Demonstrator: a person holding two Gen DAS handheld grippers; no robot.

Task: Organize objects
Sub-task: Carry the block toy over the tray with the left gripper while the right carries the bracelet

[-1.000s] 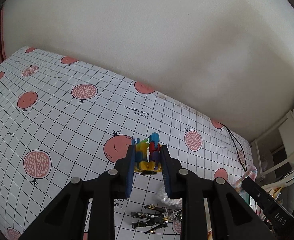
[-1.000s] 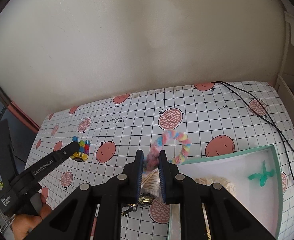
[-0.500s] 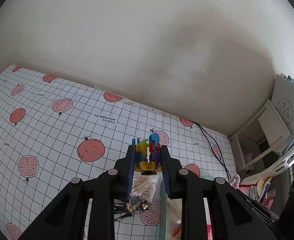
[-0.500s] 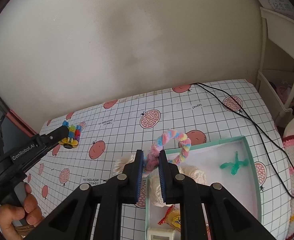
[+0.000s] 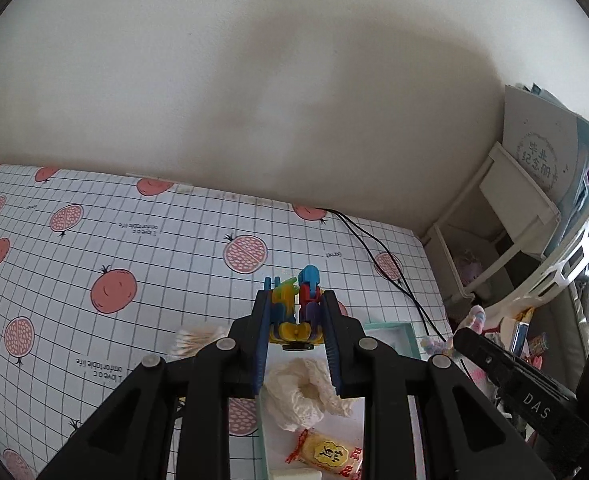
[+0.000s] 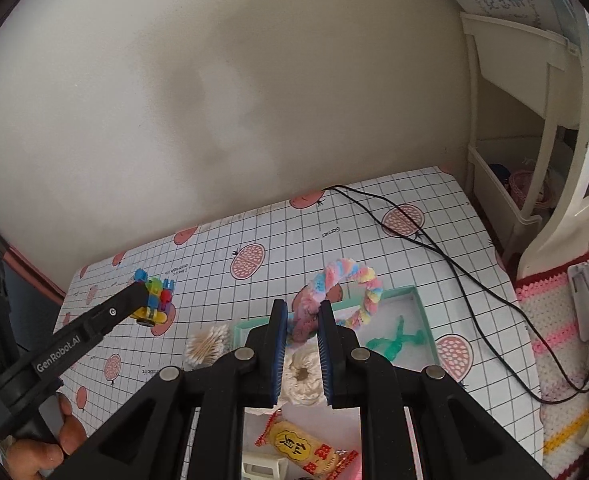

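Overhead, my left gripper (image 5: 296,320) was clamped on the colourful block toy (image 5: 294,308), held above the worktop (image 5: 134,248) near the teal tray (image 6: 422,312) — my right gripper (image 6: 299,344) pinched the pastel fuzzy ring (image 6: 350,280) over that tray, where a cream scrunchie (image 6: 302,376), snack packet (image 6: 302,446) and green figure (image 6: 394,340) lay; cotton swabs (image 6: 208,344) sat just beside it.

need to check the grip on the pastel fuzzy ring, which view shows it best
The right wrist view: the pastel fuzzy ring sits centred, its whole loop visible, pinched between the right hand-held gripper fingers. The left wrist view catches only a fuzzy bit at the right edge, mostly hidden.
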